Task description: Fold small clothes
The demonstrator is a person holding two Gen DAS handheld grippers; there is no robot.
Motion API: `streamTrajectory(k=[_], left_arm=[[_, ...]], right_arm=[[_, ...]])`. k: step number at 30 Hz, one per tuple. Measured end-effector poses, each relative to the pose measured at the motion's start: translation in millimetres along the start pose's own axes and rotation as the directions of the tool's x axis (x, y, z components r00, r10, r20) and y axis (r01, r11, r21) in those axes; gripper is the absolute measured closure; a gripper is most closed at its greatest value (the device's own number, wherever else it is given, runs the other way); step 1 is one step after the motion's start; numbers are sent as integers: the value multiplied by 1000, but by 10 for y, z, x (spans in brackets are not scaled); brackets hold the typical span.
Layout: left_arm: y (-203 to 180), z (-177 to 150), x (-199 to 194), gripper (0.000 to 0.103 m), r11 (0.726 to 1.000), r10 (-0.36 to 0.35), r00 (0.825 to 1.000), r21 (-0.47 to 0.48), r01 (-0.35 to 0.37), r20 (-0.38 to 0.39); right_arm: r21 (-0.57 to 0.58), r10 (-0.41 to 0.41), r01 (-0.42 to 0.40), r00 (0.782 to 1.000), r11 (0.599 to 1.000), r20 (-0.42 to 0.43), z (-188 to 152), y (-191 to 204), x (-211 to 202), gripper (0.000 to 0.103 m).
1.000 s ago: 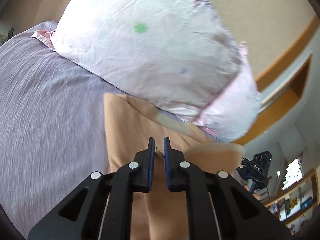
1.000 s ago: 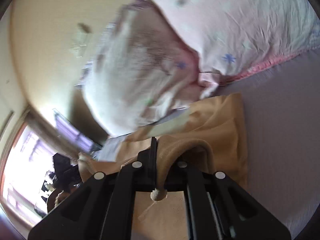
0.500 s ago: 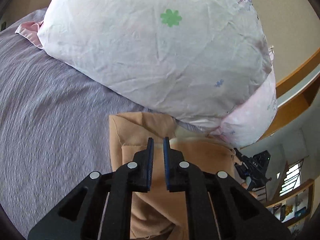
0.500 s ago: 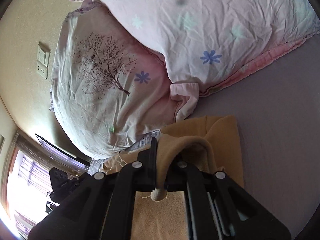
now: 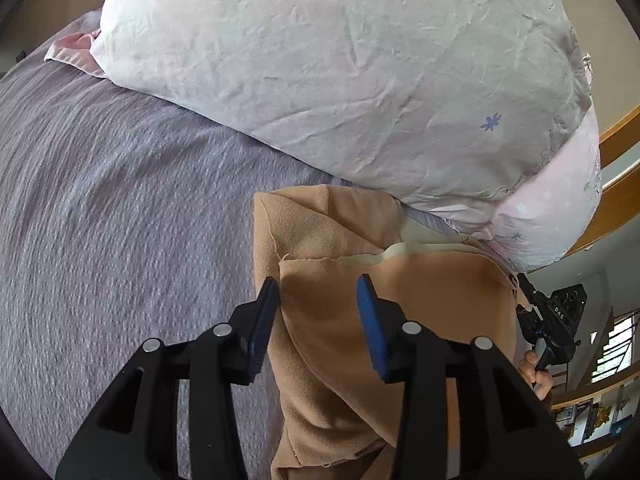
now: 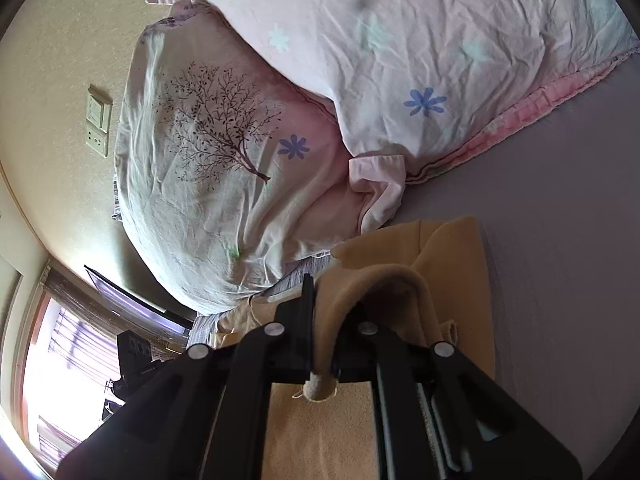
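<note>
While the left claw (image 5: 318, 304) gapes over the tan garment (image 5: 384, 320), the right claw (image 6: 322, 308) pinches it.

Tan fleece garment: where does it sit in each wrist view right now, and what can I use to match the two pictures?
Left wrist: tan fleece garment lies lower centre on the purple bedspread, under the open left gripper.
Right wrist: tan fleece garment sits lower centre-right, a fold pinched in the right gripper.
Shared landmark: the floral pillow just beyond it.
</note>
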State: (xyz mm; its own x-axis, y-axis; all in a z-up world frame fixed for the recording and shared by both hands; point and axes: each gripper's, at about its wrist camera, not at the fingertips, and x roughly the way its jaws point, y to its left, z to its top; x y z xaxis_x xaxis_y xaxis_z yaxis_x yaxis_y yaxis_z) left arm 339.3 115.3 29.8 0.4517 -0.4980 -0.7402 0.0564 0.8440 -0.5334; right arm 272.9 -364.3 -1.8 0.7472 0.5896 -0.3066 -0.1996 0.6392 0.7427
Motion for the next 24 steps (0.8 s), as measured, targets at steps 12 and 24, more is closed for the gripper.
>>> streamTrajectory(k=[12,24], left_arm=[[-41,-71,165,95,999,48,998,19,-48,-29],[-277,296,115,97,985,142,973,75,-158,181]], right_arm=[[15,14,-14,1000,1000,6,-11,-45,-11,95],[94,-101,94,992,991,71,238,2,25,97]])
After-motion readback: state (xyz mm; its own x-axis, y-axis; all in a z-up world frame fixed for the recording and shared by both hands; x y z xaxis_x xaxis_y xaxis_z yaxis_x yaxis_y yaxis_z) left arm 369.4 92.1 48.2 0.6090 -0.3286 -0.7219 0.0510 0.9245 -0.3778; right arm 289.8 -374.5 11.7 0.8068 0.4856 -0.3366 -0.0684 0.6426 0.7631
